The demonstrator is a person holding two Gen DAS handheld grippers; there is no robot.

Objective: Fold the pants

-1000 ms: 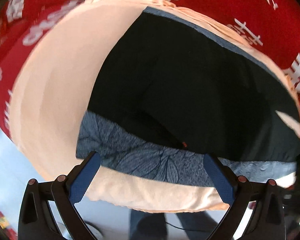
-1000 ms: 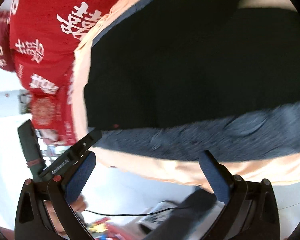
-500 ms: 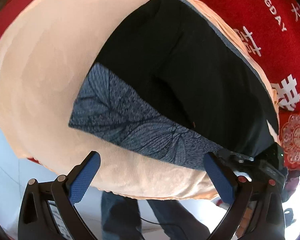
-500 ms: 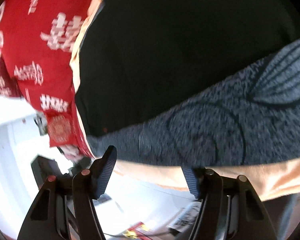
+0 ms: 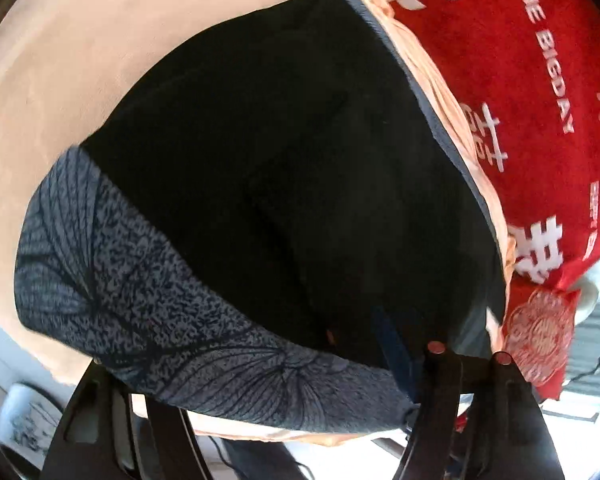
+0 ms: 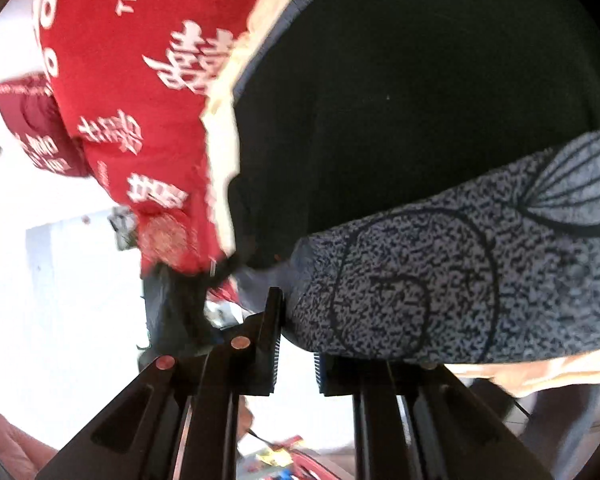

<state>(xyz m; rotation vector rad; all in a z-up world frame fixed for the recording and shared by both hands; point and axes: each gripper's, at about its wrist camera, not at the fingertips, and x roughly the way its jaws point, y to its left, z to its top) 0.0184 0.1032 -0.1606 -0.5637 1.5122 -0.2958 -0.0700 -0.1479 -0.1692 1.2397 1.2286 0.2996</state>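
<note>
The black pants (image 5: 292, 184) lie on a peach cloth (image 5: 60, 80), with a grey leaf-patterned waistband (image 5: 152, 300) along the near edge. The left gripper (image 5: 260, 396) is down at that band; the band covers its left fingertip and runs between the fingers, which stand fairly wide apart. In the right wrist view the same pants (image 6: 420, 80) and band (image 6: 440, 280) fill the frame. The right gripper (image 6: 296, 332) has closed on the left corner of the band, with only cloth between its pads.
A red cover with white lettering (image 5: 540, 80) lies beyond the peach cloth; it also shows in the right wrist view (image 6: 140, 80). The bed edge is just under both grippers, with white floor (image 6: 60, 280) and small clutter below.
Both grippers moved forward onto the waistband. The right gripper's fingers went from wide open to closed on the band's corner. The left gripper's fingers drew closer and now straddle the band.
</note>
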